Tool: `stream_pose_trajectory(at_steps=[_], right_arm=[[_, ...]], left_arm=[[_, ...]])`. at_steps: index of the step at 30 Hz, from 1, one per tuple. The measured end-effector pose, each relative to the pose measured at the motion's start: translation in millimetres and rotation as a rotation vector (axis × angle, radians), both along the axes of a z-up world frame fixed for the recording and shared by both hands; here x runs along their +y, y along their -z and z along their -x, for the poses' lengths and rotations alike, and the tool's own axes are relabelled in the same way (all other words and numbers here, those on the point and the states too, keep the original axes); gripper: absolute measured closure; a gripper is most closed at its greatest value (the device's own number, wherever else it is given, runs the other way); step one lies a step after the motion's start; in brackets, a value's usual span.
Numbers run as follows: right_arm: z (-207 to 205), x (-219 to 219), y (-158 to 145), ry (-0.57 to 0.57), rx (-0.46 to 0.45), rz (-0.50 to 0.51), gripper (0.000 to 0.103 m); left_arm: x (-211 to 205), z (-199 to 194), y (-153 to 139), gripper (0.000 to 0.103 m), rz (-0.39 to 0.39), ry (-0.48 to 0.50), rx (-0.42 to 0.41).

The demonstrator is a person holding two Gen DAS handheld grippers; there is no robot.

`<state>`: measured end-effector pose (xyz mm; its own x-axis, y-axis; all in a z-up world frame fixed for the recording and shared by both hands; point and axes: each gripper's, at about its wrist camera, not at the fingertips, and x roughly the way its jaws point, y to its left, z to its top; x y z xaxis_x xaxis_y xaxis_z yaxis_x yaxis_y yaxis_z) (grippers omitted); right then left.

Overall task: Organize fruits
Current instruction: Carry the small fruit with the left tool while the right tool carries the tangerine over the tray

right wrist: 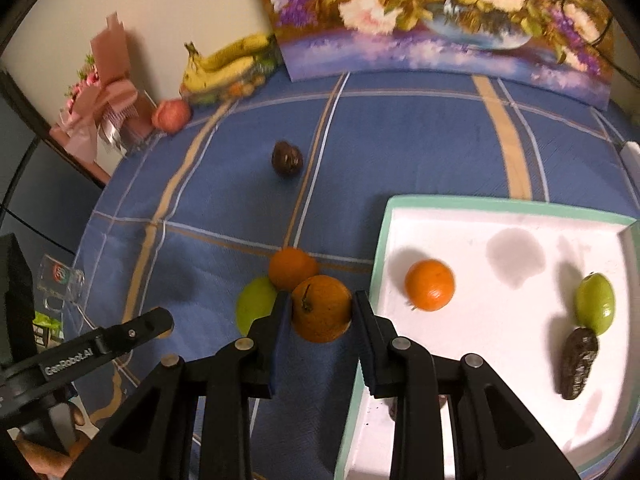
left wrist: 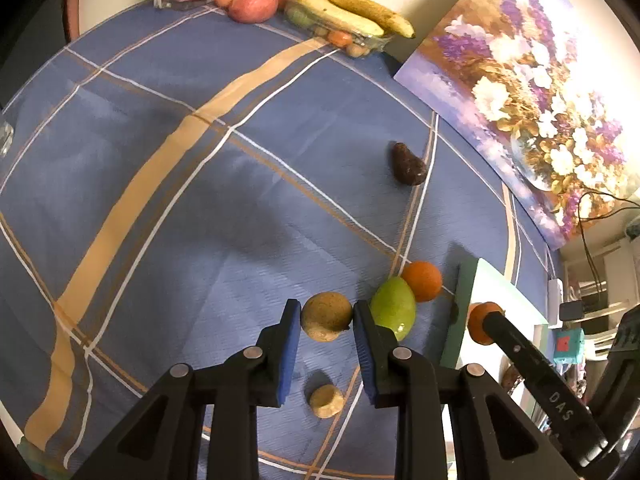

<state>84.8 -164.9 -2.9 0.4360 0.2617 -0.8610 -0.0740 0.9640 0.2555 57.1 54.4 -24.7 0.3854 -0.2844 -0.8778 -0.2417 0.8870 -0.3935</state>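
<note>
My left gripper [left wrist: 327,320] is shut on a round tan fruit [left wrist: 326,316], held above the blue cloth [left wrist: 200,220]. A small tan fruit [left wrist: 326,400] lies below it. A green fruit [left wrist: 394,308] and an orange [left wrist: 422,280] lie together just to its right. My right gripper [right wrist: 318,312] is shut on an orange [right wrist: 320,308], held beside the left rim of the white tray [right wrist: 384,240]. In the tray lie an orange [right wrist: 430,285], a green fruit [right wrist: 595,304] and a dark fruit [right wrist: 578,362]. A dark fruit [right wrist: 286,159] lies alone on the cloth.
Bananas [left wrist: 352,4] on a container of small fruits and red apples [left wrist: 252,2] stand at the table's far edge by the wall. A flower painting [left wrist: 520,92] leans on the wall. A pink bouquet [right wrist: 100,108] stands at the far left corner.
</note>
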Motion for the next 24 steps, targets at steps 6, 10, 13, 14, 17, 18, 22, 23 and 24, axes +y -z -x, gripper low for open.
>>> stream_pose_trajectory(at_steps=[6,10,13,14,17,18,22,23,24], right_arm=[[3.7,-11.1,-10.0,0.028,-0.02,0.018,0.071],[7.1,-26.7,-15.1,0.071,-0.025,0.025,0.071],[8.9,-43.4,-19.6,0.111,-0.024,0.028,0.071],[10.0,-51.0,-21.0,0.131,-0.023,0.03,0.071],[12.8,-70.3,-24.6,0.181,-0.02,0.036,0.071],[14.4,-77.7,-25.4,0.2,-0.019,0.04,0.071],[20.4,-105.9,-28.3,0.266,-0.016,0.057,0.071],[22.3,-112.5,-29.0,0.282,-0.015,0.059,0.071],[24.3,-119.3,-29.9,0.299,-0.012,0.063,0.071]], left_arm=[[-12.7,-2.0,-5.6,0.075,-0.018,0.036,-0.02],[-21.8,-3.0,-8.1,0.075,-0.03,0.067,-0.024],[-30.0,-3.7,-9.6,0.075,-0.034,0.094,-0.025],[-33.2,-4.1,-10.4,0.075,-0.038,0.105,-0.028],[-43.7,-4.9,-14.1,0.075,-0.047,0.141,-0.036],[-46.8,-5.0,-14.1,0.075,-0.049,0.154,-0.038],[-65.8,-3.9,-14.8,0.075,-0.055,0.217,-0.048],[-69.0,-3.3,-14.8,0.075,-0.055,0.229,-0.05],[-75.7,-2.3,-14.9,0.075,-0.058,0.25,-0.053]])
